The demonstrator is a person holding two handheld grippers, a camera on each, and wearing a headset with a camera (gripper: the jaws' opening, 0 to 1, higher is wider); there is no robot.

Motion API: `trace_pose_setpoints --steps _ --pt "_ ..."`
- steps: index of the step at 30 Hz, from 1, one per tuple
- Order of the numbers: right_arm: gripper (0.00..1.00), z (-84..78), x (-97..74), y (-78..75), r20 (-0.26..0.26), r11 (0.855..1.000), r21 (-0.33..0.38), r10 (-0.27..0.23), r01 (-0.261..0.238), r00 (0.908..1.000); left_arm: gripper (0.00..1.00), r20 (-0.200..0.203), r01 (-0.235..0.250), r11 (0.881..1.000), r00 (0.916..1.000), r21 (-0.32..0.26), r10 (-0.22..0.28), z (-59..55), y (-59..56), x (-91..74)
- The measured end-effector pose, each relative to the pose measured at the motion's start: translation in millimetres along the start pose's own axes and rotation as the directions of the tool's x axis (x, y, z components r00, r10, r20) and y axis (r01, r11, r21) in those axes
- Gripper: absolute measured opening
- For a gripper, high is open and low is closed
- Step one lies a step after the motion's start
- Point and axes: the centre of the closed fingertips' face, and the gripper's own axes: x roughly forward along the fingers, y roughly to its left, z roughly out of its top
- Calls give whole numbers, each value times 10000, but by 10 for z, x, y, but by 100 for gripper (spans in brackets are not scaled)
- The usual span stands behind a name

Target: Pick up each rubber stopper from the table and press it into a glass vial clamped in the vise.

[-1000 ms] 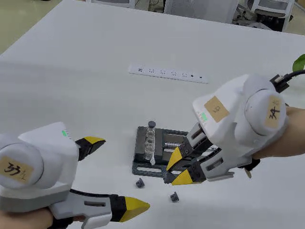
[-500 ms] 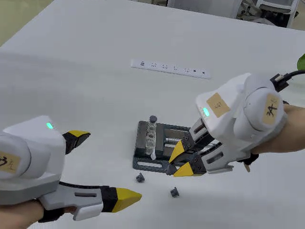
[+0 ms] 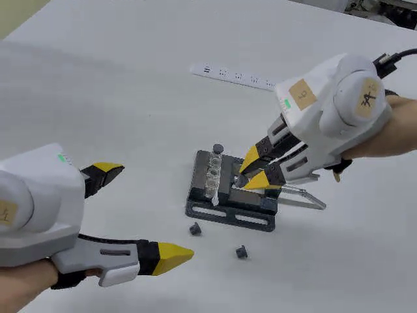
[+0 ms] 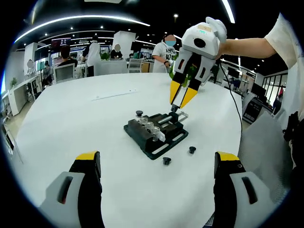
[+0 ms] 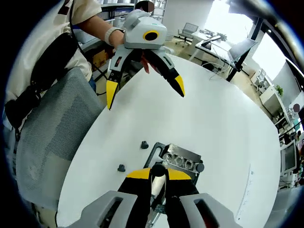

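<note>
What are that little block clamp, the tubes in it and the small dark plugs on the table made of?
The vise: probably metal, matte dark grey, crisp machined edges. The vials: see-through, likely glass. The stoppers: dull dark grey, likely rubber.

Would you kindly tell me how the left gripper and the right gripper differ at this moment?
The left gripper has its jaws spread wide and holds nothing; the right gripper has its jaws nearly closed on a dark rubber stopper. The left gripper stands clear of the vise; the right gripper has its tips over the vise, beside the row of vials. Both have white bodies and yellow-tipped jaws.
</note>
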Motion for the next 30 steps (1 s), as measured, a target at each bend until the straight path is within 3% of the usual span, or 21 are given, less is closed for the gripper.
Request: trace_pose_setpoints --steps 6,11,18,30 --pt "5 -58 -11 -277 -538 9982 -599 66 -98 9985 99 -207 137 9995 9997 273 -132 -15 -22 24" --pt "5 -102 27 -404 -1038 9918 -1188 352 -475 9940 99 -22 200 9992 9998 338 -199 47 -5 28" --pt "5 -146 163 -467 -1595 9743 -1969 782 -1094 9841 99 117 93 9995 9999 301 -97 86 46 18" --pt "4 -96 374 -480 -2054 9313 -3129 1253 -1865 9706 99 -14 -42 10000 10000 69 42 -9 47 -19"
